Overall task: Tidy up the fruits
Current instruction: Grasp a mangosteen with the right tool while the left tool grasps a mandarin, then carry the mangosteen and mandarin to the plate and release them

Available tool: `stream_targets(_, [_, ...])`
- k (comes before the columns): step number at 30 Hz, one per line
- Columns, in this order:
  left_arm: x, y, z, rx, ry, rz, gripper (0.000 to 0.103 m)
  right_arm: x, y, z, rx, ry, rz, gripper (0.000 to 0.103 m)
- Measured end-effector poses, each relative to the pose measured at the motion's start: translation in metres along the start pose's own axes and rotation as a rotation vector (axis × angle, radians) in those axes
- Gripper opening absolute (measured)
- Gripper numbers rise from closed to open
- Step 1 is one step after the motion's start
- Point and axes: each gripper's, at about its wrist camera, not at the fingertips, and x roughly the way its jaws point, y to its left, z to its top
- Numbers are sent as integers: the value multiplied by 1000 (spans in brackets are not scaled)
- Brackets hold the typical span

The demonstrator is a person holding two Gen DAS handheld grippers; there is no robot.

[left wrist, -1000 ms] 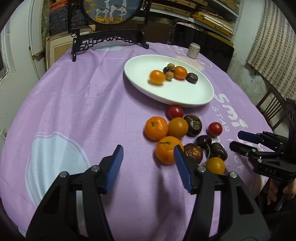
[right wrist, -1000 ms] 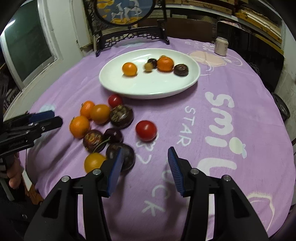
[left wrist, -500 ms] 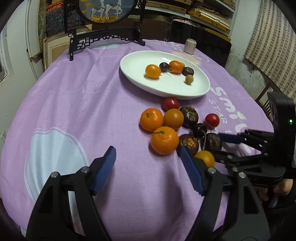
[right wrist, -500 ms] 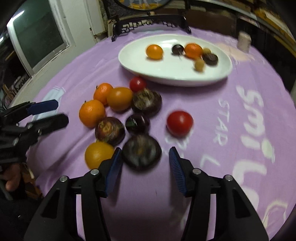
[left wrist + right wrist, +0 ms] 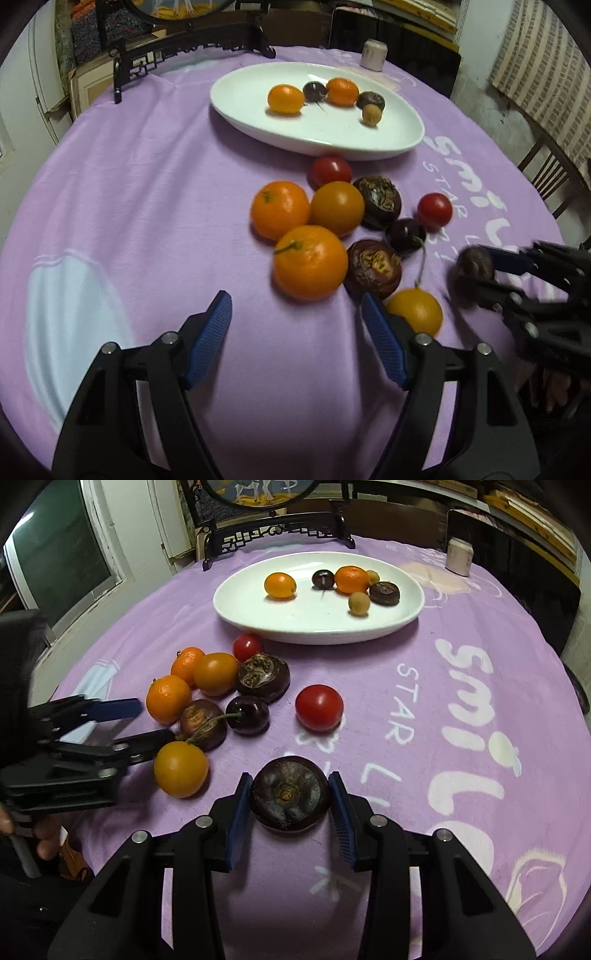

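A white oval plate [image 5: 332, 129] [image 5: 295, 620] at the back of the purple cloth holds several small fruits. In front of it lies a cluster of tangerines, tomatoes, a cherry and dark brown fruits. My right gripper [image 5: 290, 775] [image 5: 476, 269] has a dark round fruit [image 5: 290, 799] between its jaws, which are closing with both pads against its sides. My left gripper [image 5: 293, 299] [image 5: 155, 720] is open with nothing between its fingers, low over the cloth just in front of the nearest tangerine [image 5: 310, 262]. A yellow-orange fruit [image 5: 415, 310] [image 5: 181, 770] sits by its right finger.
A lone red tomato [image 5: 319, 707] lies right of the cluster. A pale cup [image 5: 459, 557] stands at the back right and a black carved stand [image 5: 277, 535] behind the plate. A wooden chair [image 5: 550, 177] is beyond the table's right edge.
My right gripper came down around the dark round fruit and narrowed onto it. My left gripper opened wider and sank closer to the tangerines. A small pale fruit shifted in the plate.
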Motion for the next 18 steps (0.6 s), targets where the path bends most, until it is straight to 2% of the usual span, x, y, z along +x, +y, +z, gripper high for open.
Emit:
stream_targets(4, [7,-5,10,-2,-7,-34,41,-4,-2,-5,9,-7,4,42])
stream_targets(8, [8,-11,10,13,-16,-11,40,-6,-4,-6,24,-11,11,42])
stream_targets(11, [3,-8,9,-10,-15,-38,40,-9,-2,-6,29,-19,22,42])
stream_targets(18, [-18,-1,9,-30,-48,-46,40,-16,-1,0,23,-42,25,42])
